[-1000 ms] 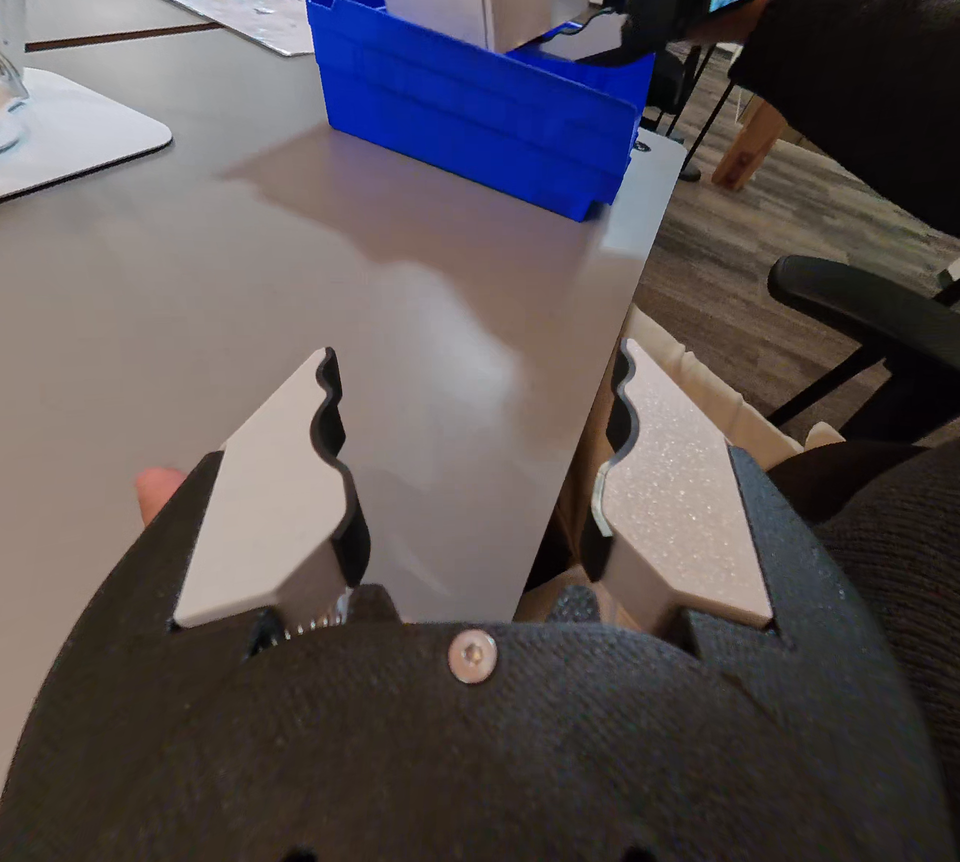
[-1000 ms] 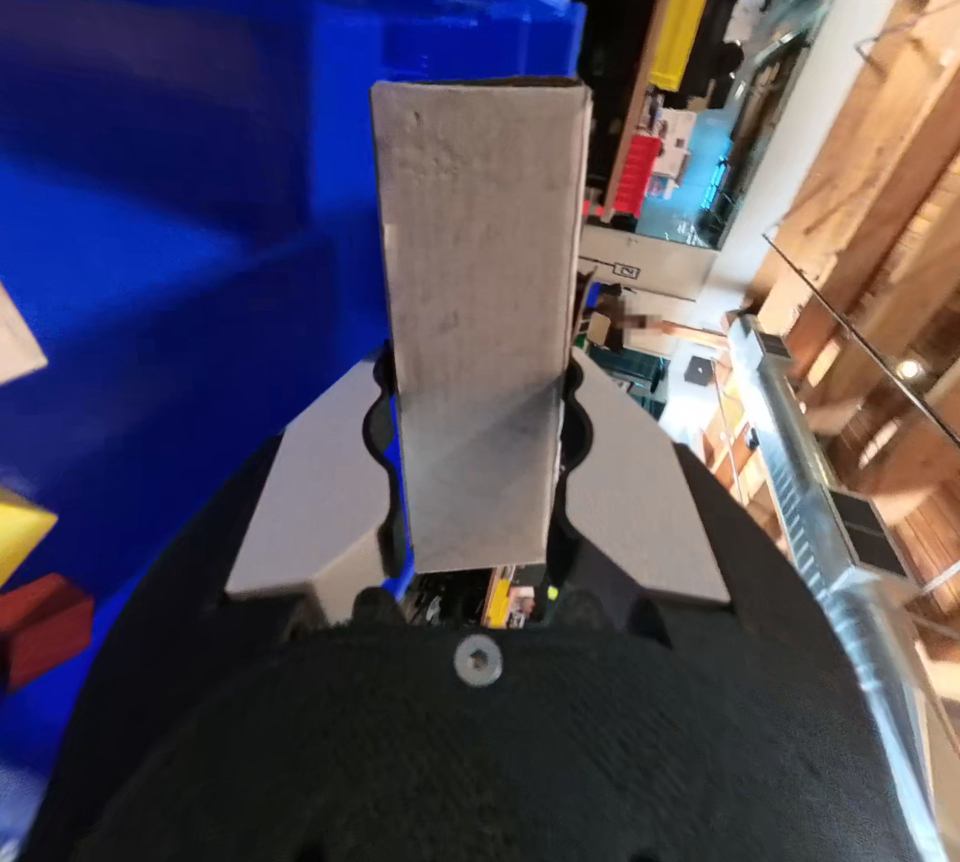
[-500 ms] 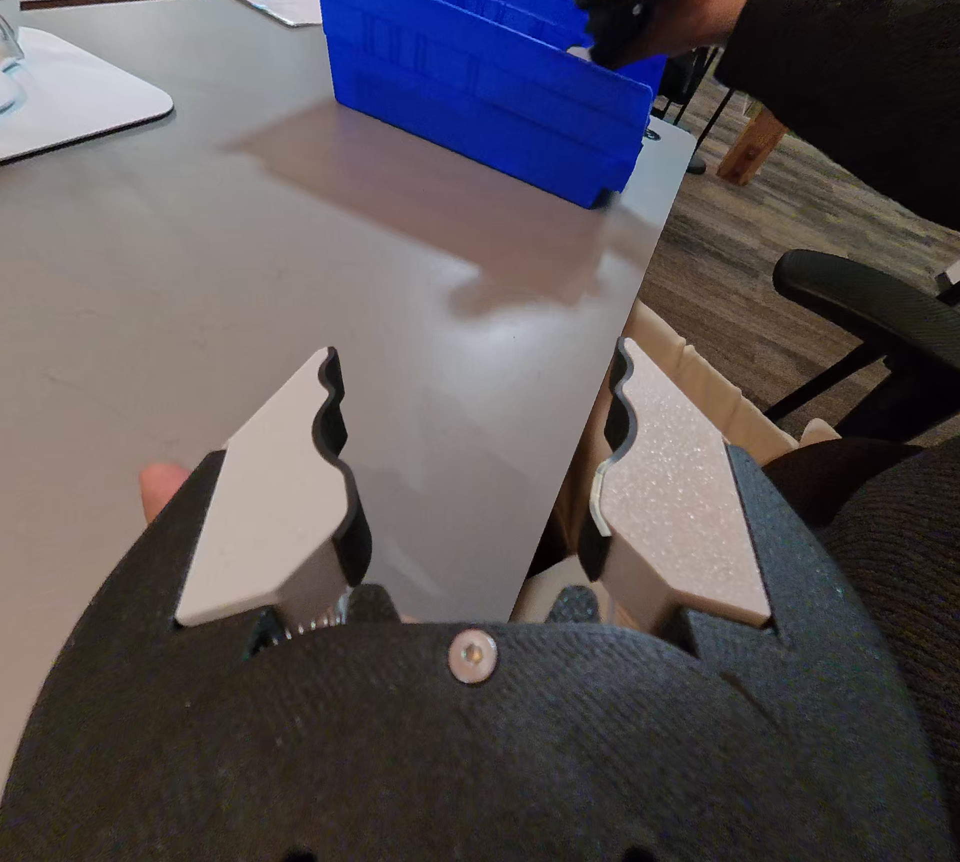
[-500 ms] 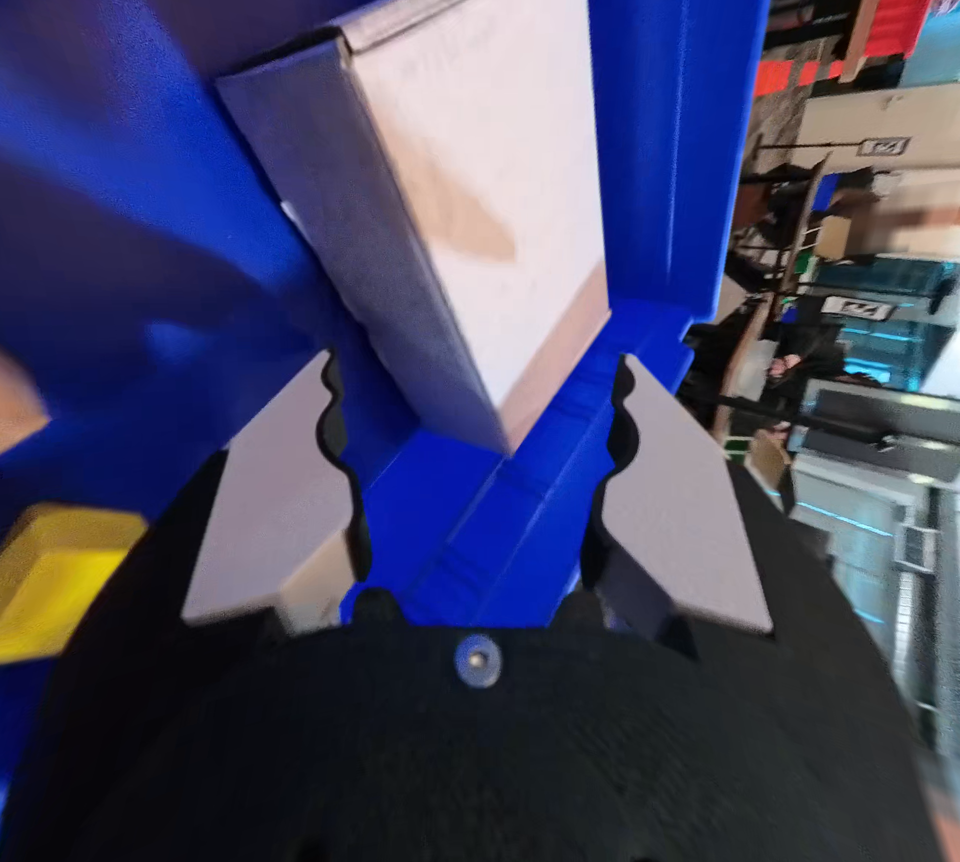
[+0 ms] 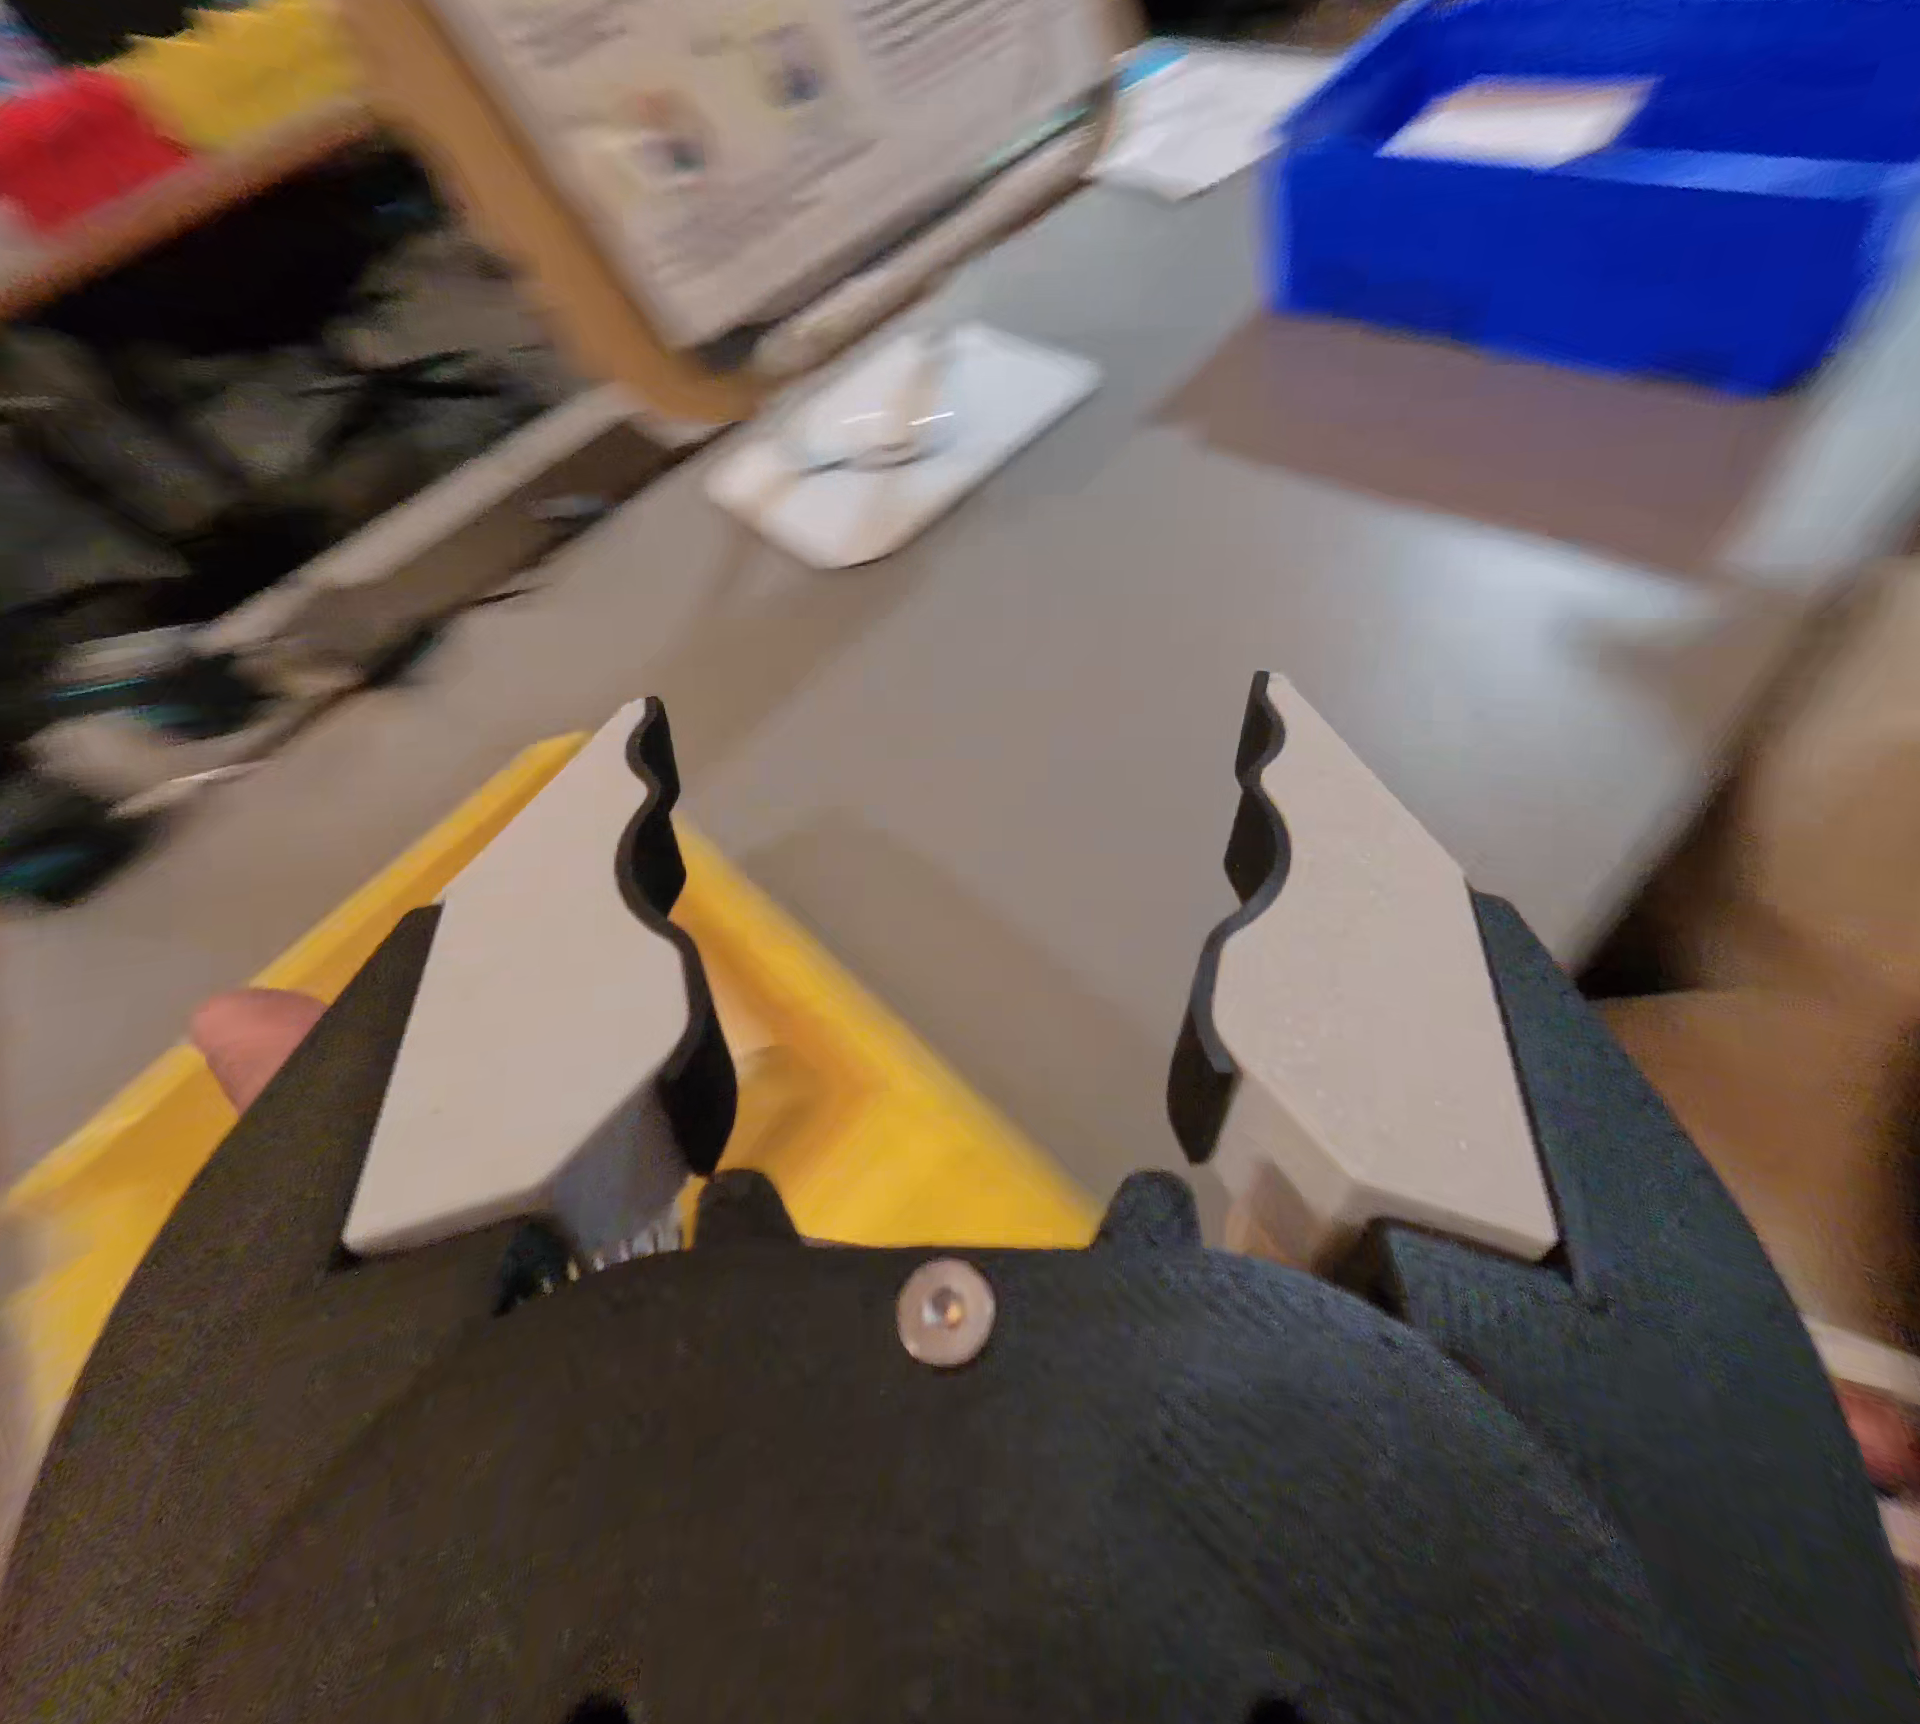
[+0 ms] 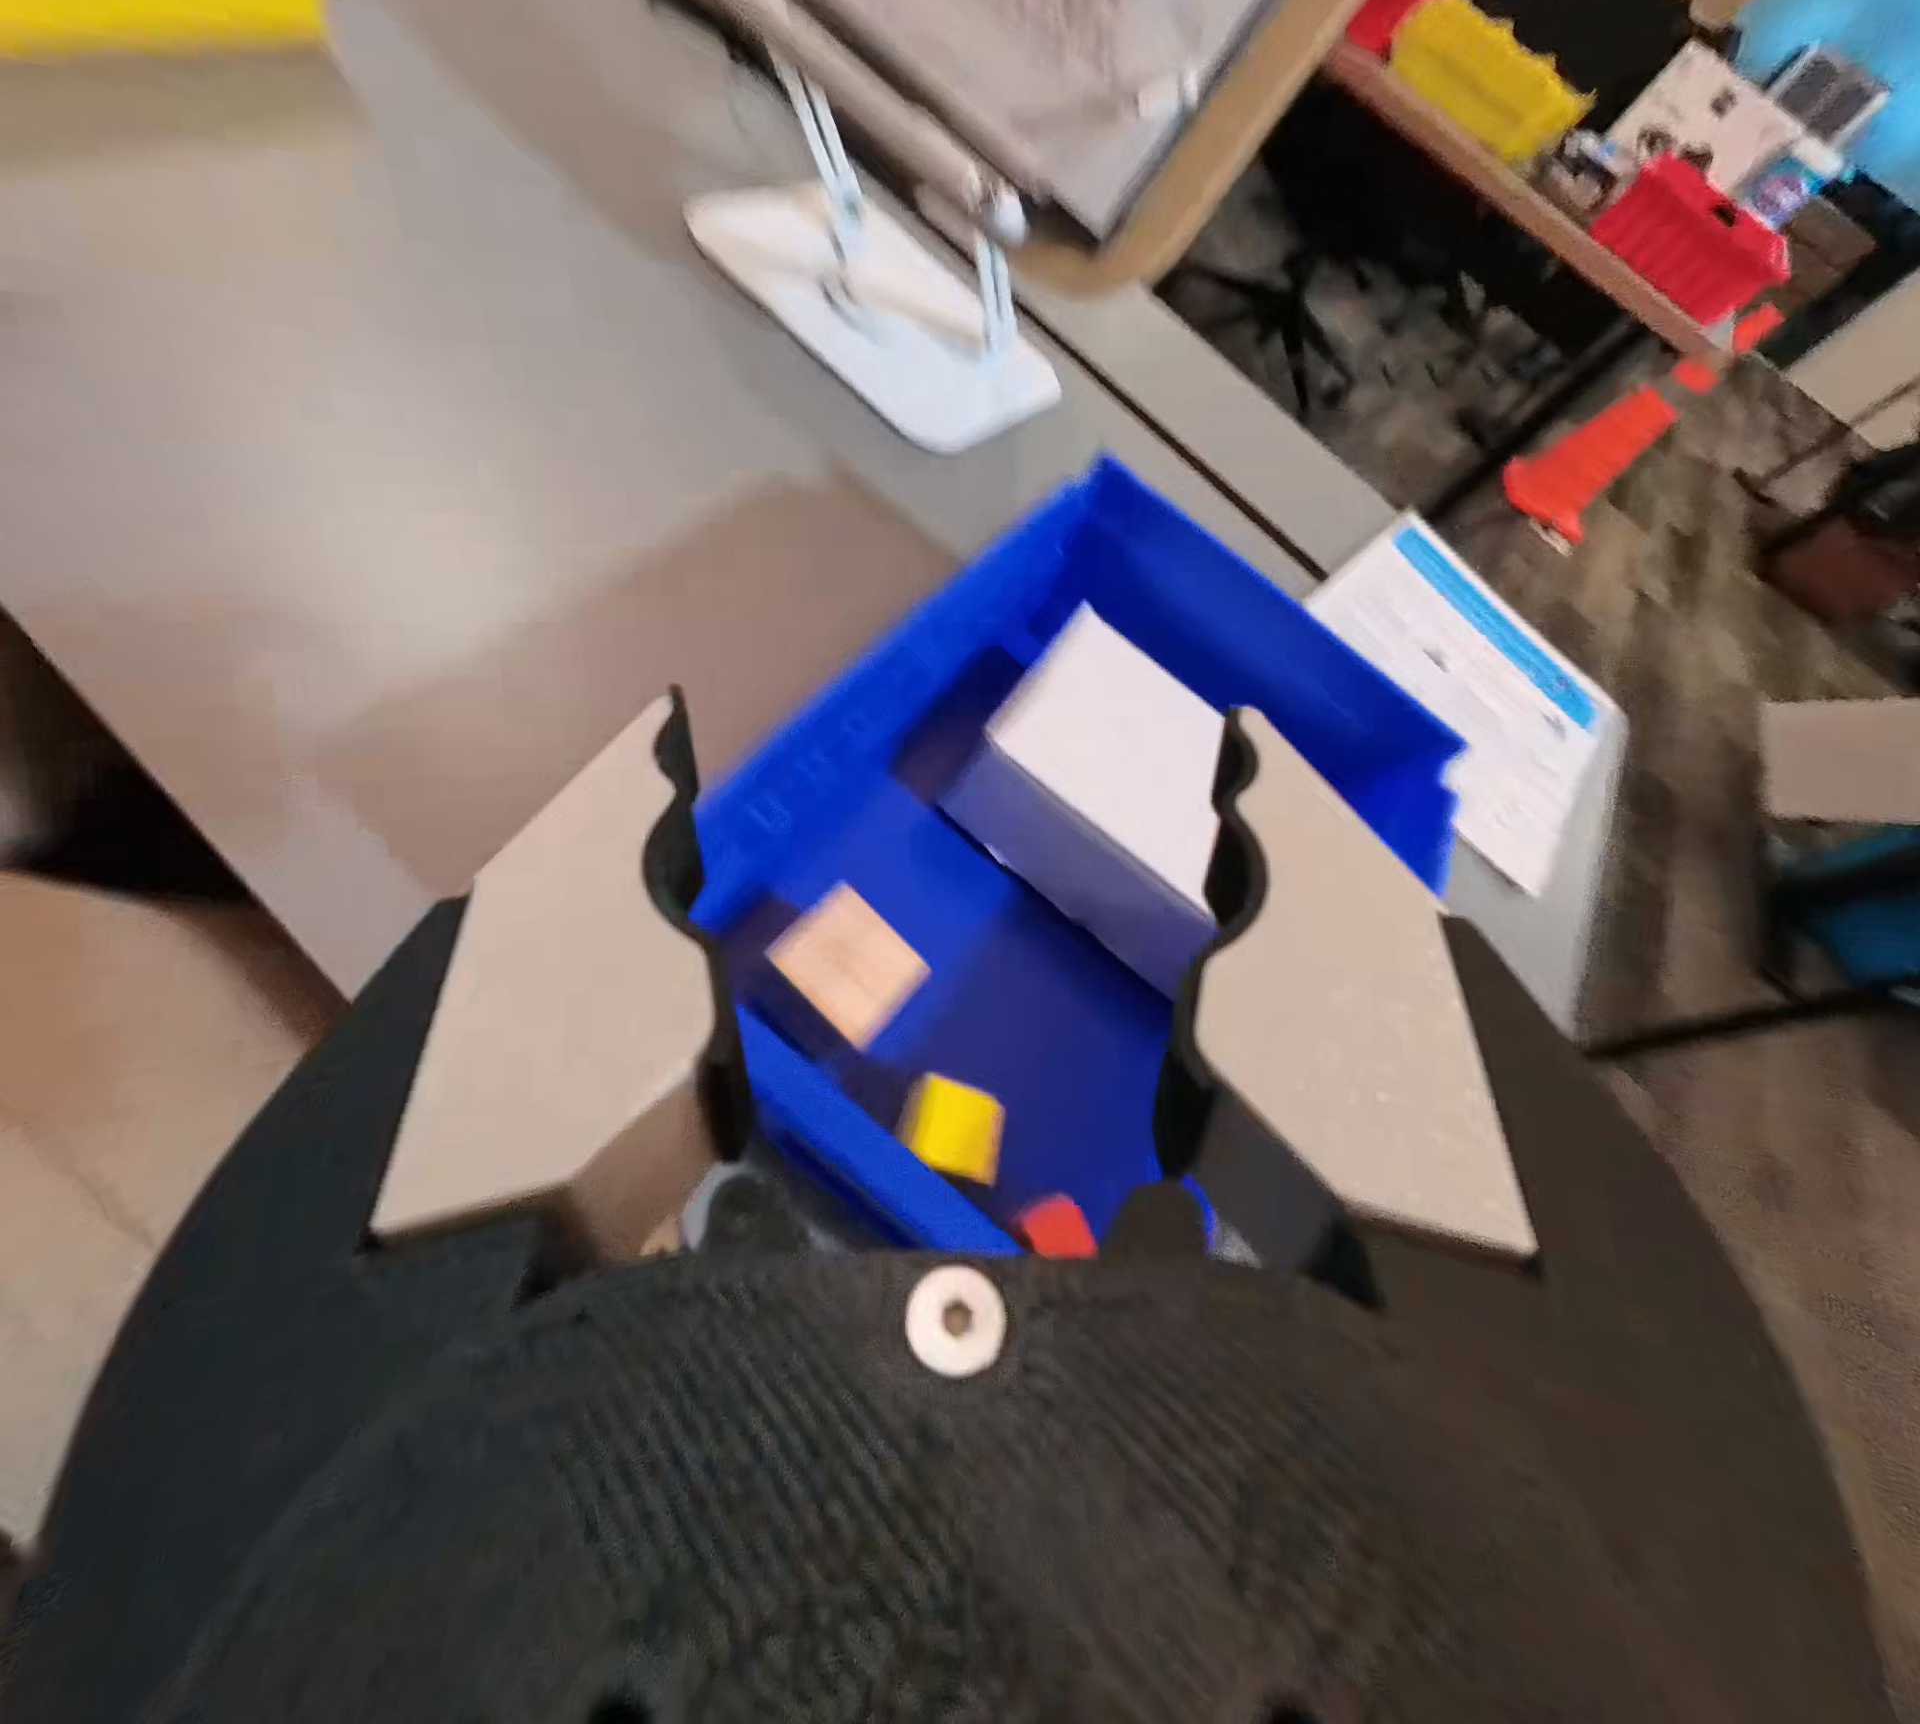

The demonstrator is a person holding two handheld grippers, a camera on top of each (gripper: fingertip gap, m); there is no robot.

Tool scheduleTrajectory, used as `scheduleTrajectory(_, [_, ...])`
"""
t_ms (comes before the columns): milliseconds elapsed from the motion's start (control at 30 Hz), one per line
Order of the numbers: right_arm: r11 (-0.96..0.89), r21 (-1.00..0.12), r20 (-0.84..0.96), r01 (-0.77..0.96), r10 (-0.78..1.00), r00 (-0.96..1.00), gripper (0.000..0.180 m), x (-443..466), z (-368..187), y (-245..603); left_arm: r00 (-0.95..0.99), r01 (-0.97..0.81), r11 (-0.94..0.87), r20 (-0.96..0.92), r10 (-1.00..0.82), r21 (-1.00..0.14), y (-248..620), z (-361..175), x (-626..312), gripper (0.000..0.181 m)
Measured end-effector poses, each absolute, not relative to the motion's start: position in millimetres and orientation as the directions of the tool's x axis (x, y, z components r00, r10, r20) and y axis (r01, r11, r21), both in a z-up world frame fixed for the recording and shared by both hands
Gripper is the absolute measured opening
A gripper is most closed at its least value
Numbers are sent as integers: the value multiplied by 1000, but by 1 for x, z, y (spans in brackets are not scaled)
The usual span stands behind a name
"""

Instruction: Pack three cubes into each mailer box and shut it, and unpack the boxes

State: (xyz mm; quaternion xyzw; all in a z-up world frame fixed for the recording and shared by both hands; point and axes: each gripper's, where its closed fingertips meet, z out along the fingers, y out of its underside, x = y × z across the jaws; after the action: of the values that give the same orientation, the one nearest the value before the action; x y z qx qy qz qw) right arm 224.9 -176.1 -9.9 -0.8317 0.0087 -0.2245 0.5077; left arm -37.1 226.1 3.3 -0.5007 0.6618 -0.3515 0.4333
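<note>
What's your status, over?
Both tongs open and empty: left tongs, right tongs. White mailer box shut, lying in blue bin with loose cubes. Nothing blocking the bin.

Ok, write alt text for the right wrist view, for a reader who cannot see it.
An open, empty right claw hangs above a blue bin on a grey table. In the bin lie a closed white box, a tan cube, a yellow cube and a red cube. The picture is blurred; a white stand sits beyond.
</note>
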Motion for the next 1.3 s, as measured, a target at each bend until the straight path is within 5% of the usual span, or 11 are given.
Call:
scheduleTrajectory(100, [-215, -973, 123, 82, -184, 975, 99, 176, 31, -141, 151, -544, 329, -475, -867, -772, 350, -9, -47, 115])
scheduleTrajectory(200, [-2, -997, -76, -76, -28, 997, 100, 134, 65, -110, 42, -756, 233, -400, -915, -611, 389, -81, -51, 127])
scheduleTrajectory(533, [-127, -973, -218, -195, 200, 955, 101, 80, 19, -38, -288, -908, 362, -315, -904, -210, 388, -173, -75, 133])
scheduleTrajectory(667, [-168, -974, -190, -154, 224, 956, 100, 74, 2, -24, -337, -902, 370, -173, -926, -223, 365, -156, -88, 111])
scheduleTrajectory(900, [-147, -970, -227, -192, 280, 933, 93, 61, 3, -8, -367, -902, 417, -306, -878, -114, 409, -165, -75, 152])
scheduleTrajectory(1067, [-156, -965, -252, -213, 308, 917, 91, 48, 0, -7, -433, -897, 442, -219, -874, 10, 406, -195, -83, 155])
scheduleTrajectory(1300, [-161, -968, -234, -194, 293, 927, 89, 48, -5, -14, -502, -863, 504, -205, -840, 46, 399, -178, -99, 147])
